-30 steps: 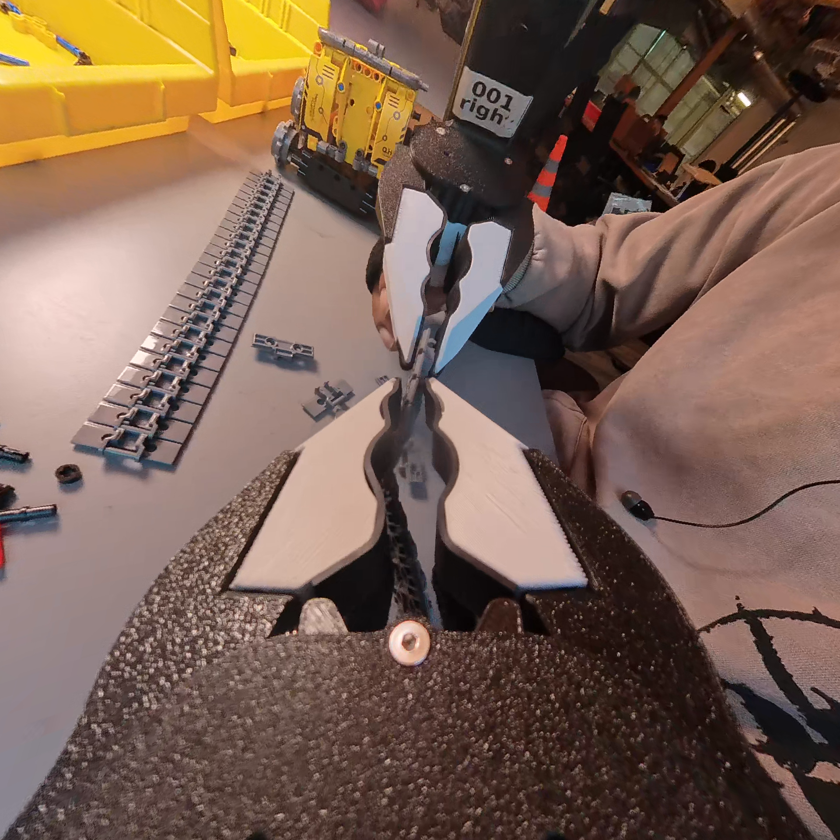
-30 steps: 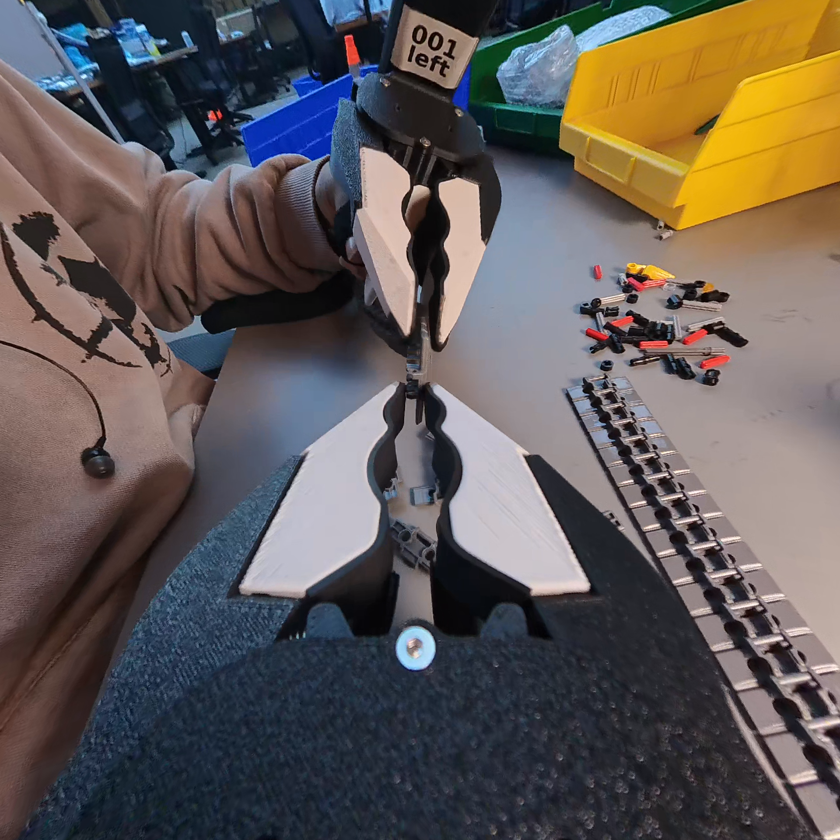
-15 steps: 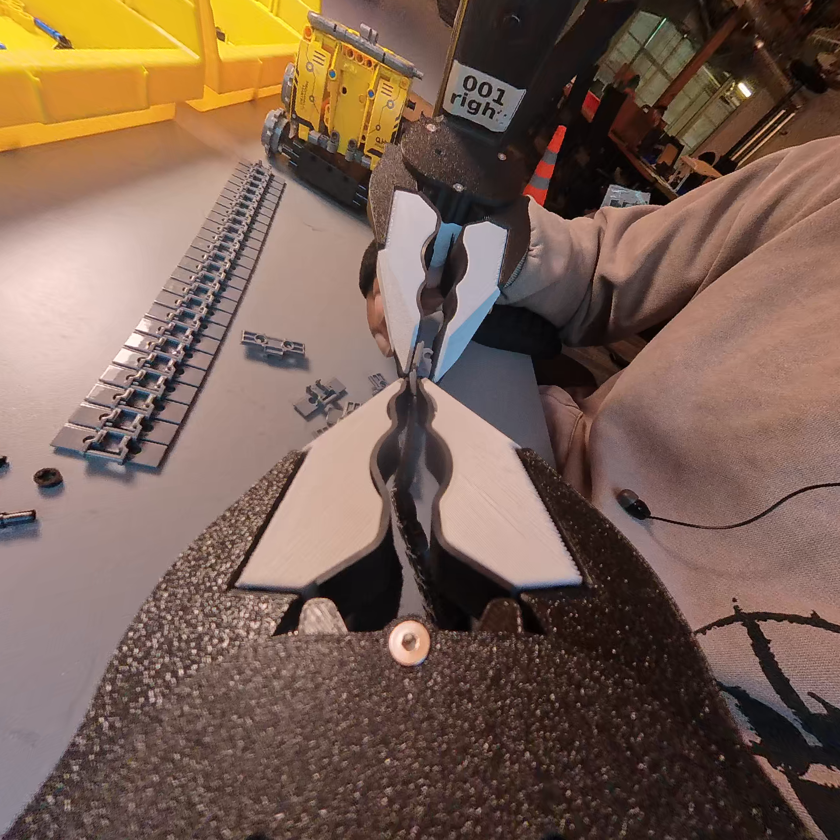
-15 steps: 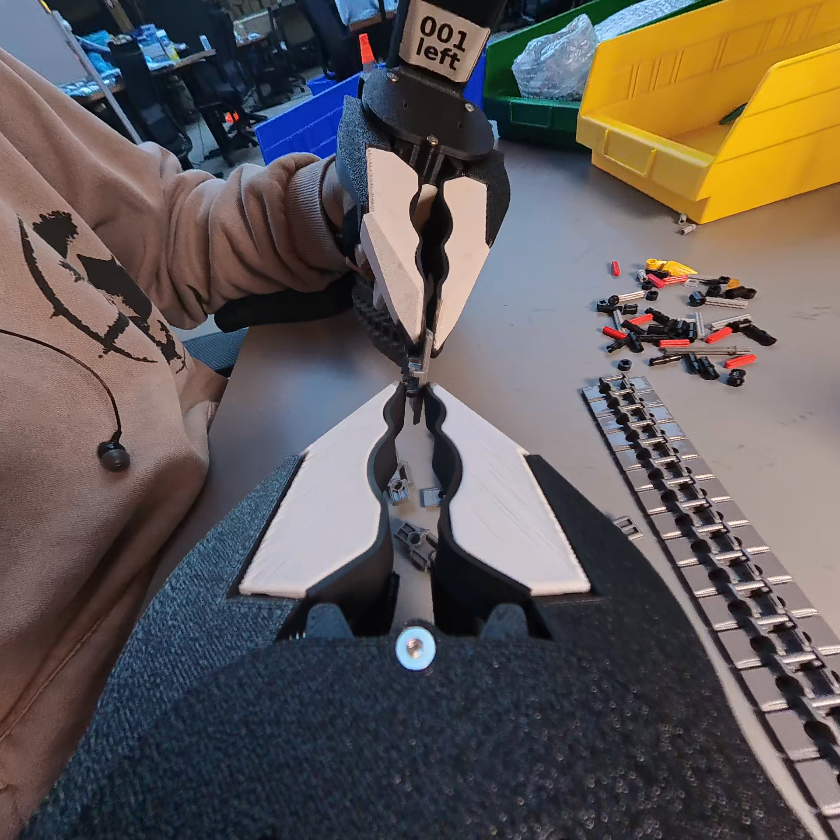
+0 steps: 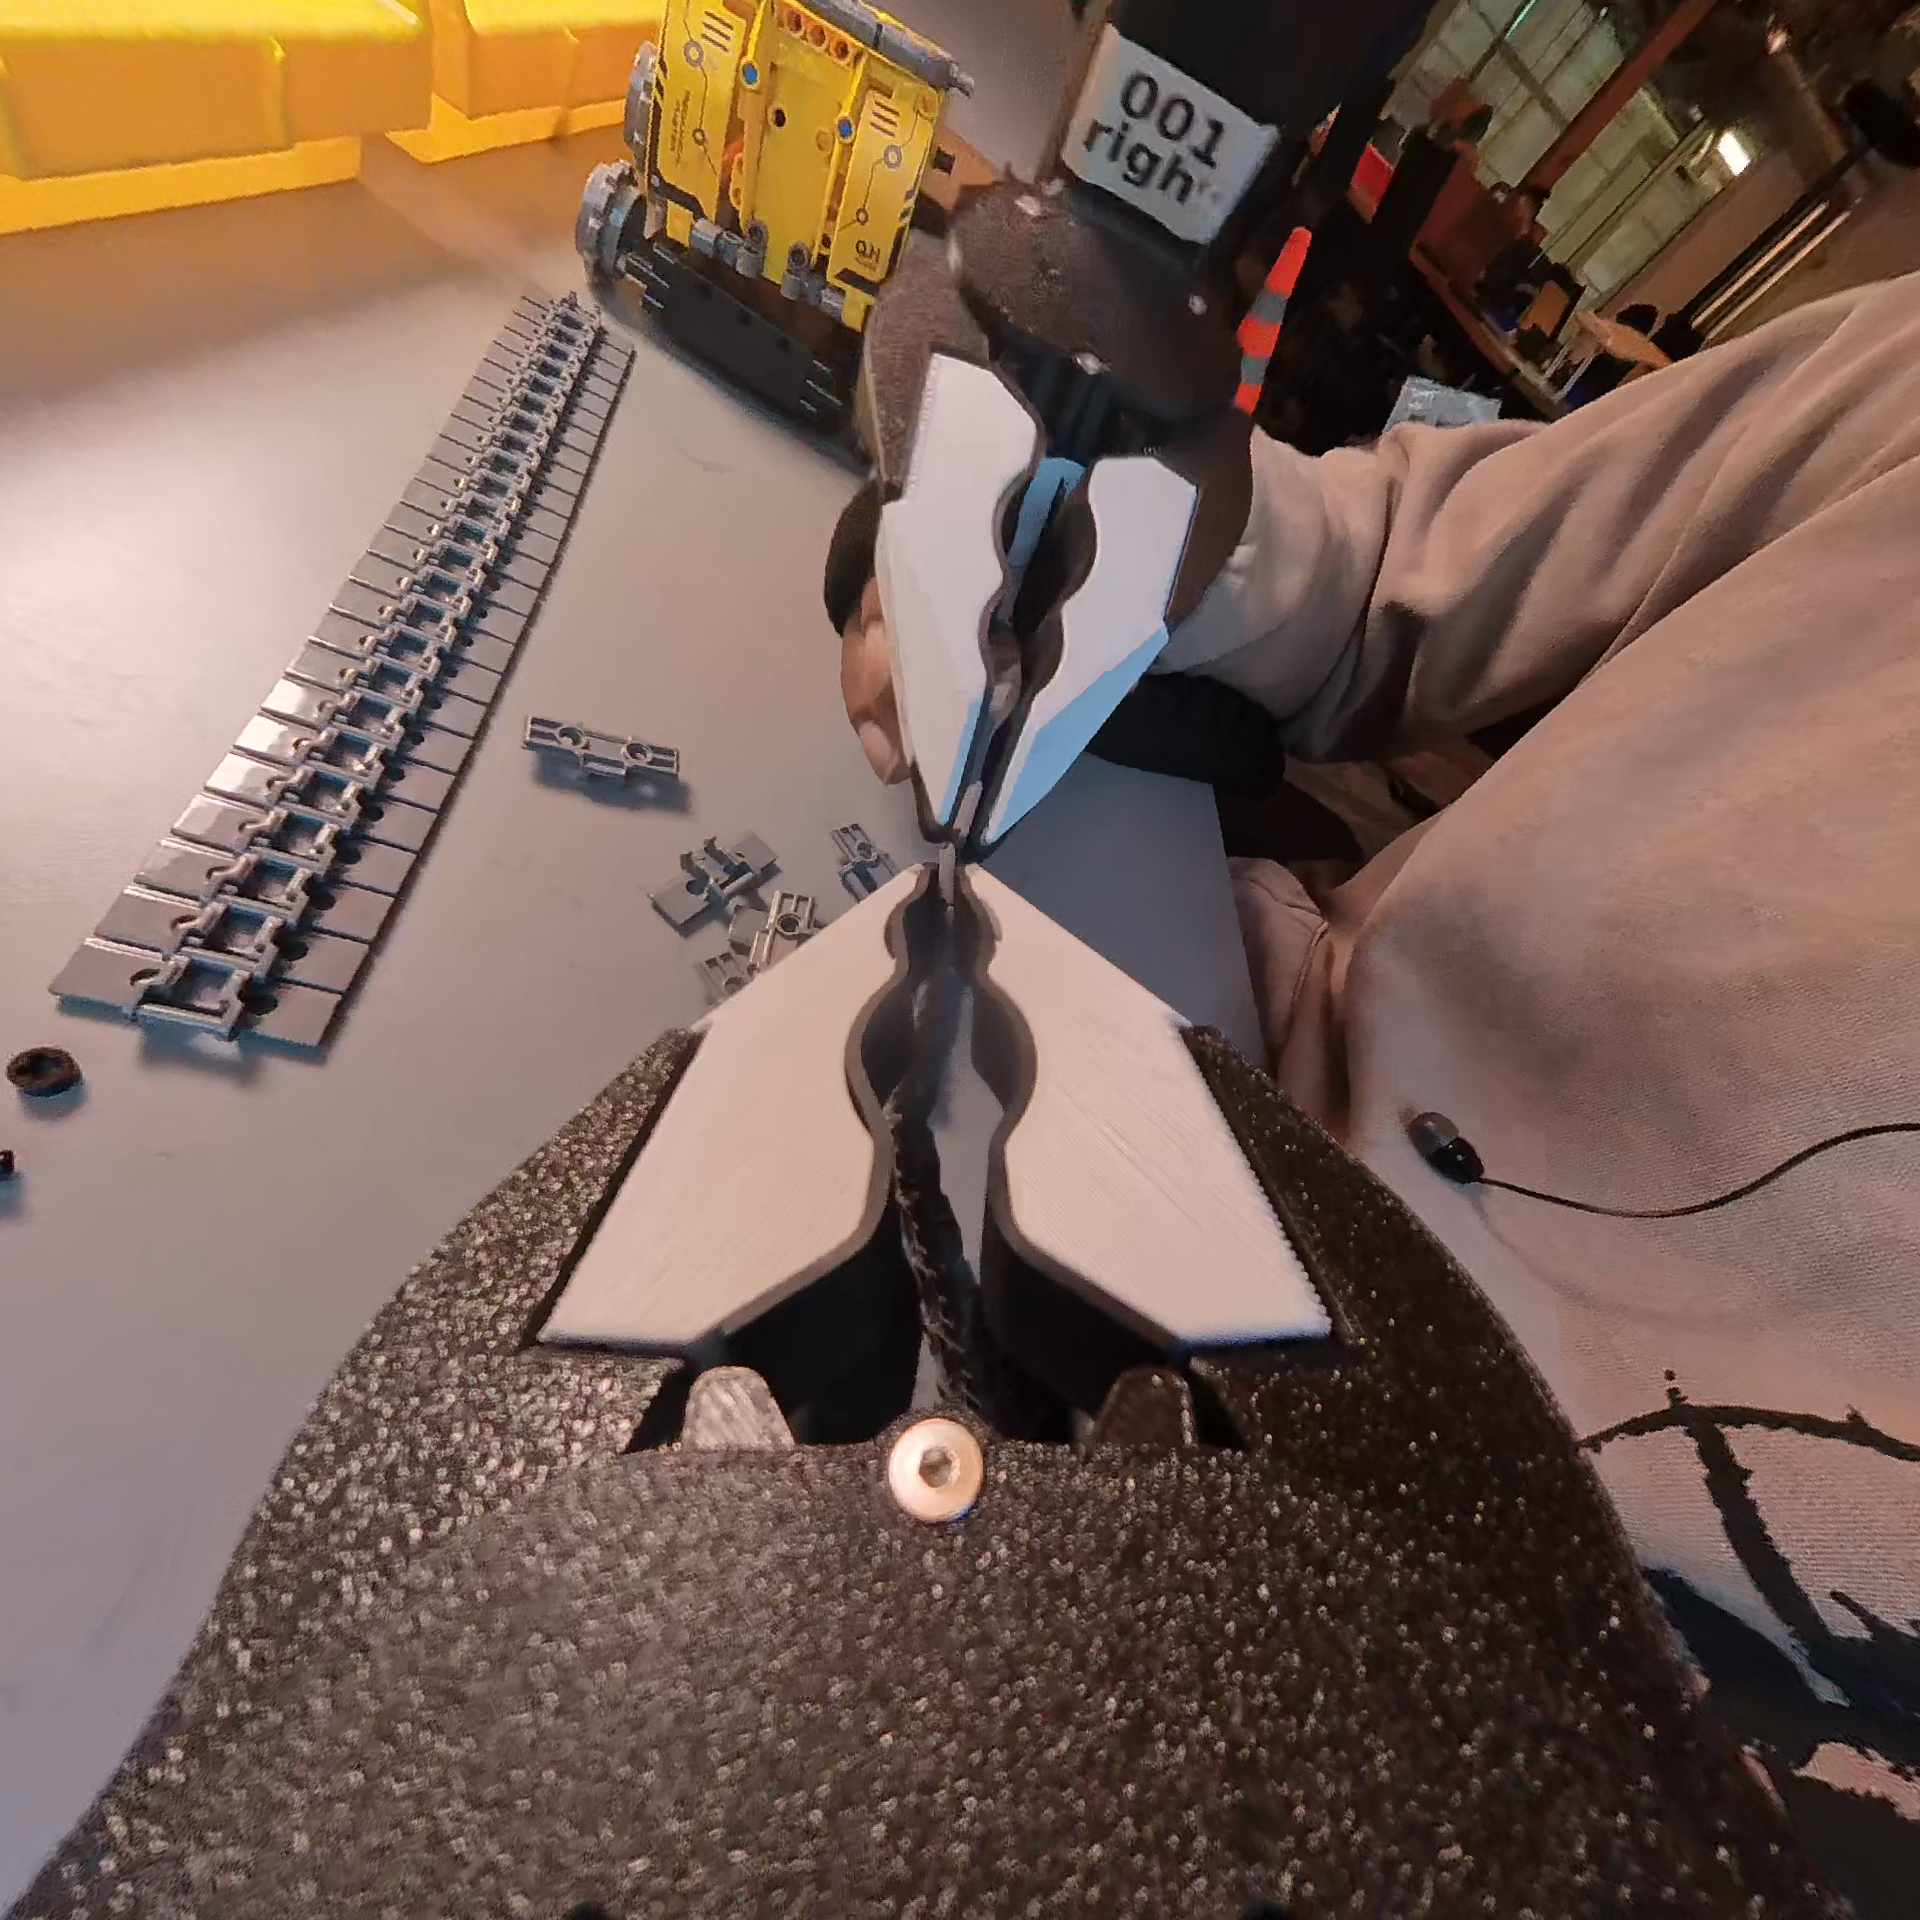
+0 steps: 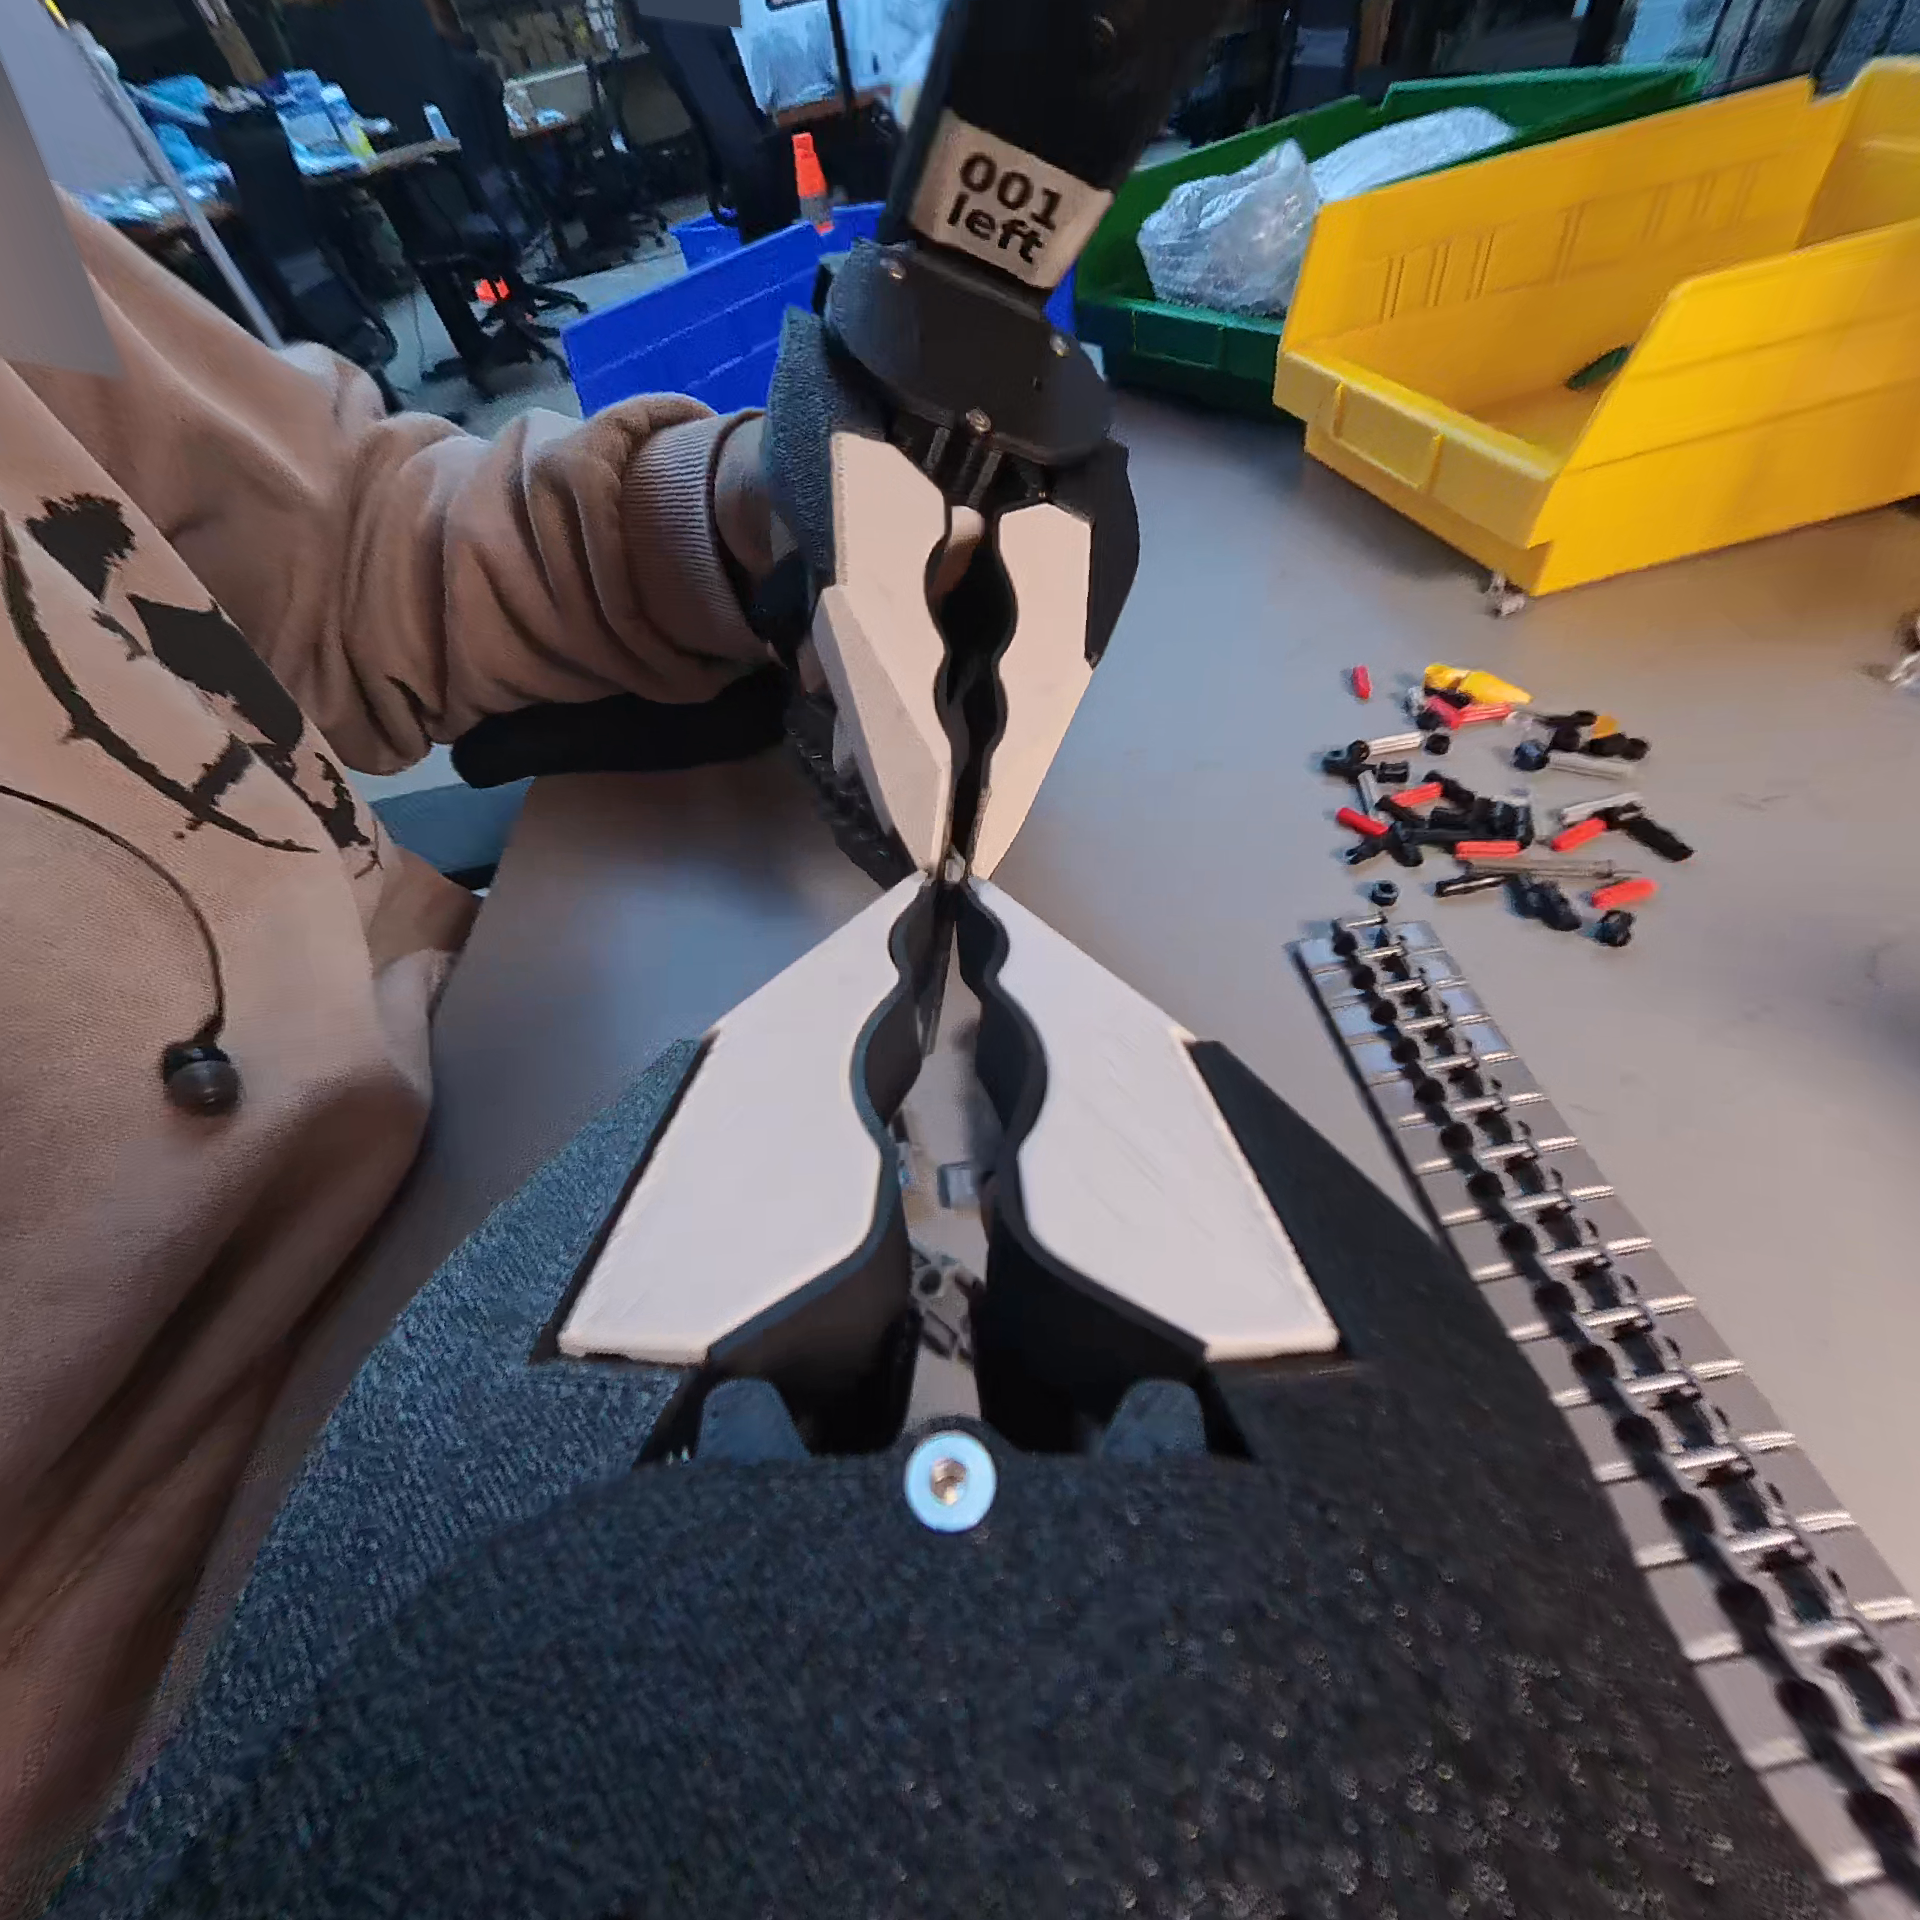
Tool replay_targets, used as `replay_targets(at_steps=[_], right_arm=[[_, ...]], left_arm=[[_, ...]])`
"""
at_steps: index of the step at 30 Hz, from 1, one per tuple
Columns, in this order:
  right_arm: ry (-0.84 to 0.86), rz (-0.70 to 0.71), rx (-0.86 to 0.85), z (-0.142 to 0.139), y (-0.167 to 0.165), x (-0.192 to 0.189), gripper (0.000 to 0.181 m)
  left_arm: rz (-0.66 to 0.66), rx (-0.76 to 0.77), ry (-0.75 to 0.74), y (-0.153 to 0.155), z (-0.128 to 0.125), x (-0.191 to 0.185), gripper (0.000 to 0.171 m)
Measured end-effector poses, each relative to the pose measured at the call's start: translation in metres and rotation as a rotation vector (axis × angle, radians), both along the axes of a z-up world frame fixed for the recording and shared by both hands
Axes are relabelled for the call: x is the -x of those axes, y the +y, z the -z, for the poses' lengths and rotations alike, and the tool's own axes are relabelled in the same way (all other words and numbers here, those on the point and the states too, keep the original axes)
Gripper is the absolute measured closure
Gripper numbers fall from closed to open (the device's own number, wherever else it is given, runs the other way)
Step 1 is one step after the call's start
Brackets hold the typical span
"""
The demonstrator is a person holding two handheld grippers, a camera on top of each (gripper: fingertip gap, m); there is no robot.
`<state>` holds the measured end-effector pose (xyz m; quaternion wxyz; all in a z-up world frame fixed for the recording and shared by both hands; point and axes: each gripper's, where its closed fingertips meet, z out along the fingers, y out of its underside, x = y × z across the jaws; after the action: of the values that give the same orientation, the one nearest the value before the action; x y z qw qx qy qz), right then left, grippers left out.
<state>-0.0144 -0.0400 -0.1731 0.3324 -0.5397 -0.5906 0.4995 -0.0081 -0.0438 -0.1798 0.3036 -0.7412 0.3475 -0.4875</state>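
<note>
The left gripper and right gripper now meet tip to tip above the near table edge. A second ago a small gap was between them; it is closed now. Both jaws are pressed shut on a small grey link at the tips. I cannot tell if it is one piece or two joined.

Loose links lie just left below. The long track lies further left, well apart, and the yellow model stands far behind. The pins and the bin are well apart too. The person's sleeve is close on the right.
</note>
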Motion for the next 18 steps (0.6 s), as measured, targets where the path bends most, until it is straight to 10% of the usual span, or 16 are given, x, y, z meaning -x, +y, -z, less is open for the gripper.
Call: replay_targets(at_steps=[9,13,18], right_arm=[[-0.004,0.02,-0.399,0.006,-0.007,0.001,0.181],[0.081,-0.155,-0.502,-0.002,-0.061,0.014,0.181],[0.079,-0.004,-0.234,-0.022,-0.001,-0.007,0.181]], left_arm=[[-0.011,0.111,-0.017,0.0,0.011,0.001,0.169],[-0.113,0.075,0.07,0.023,0.023,0.014,0.169],[-0.118,-0.002,0.112,0.021,0.019,0.012,0.169]])
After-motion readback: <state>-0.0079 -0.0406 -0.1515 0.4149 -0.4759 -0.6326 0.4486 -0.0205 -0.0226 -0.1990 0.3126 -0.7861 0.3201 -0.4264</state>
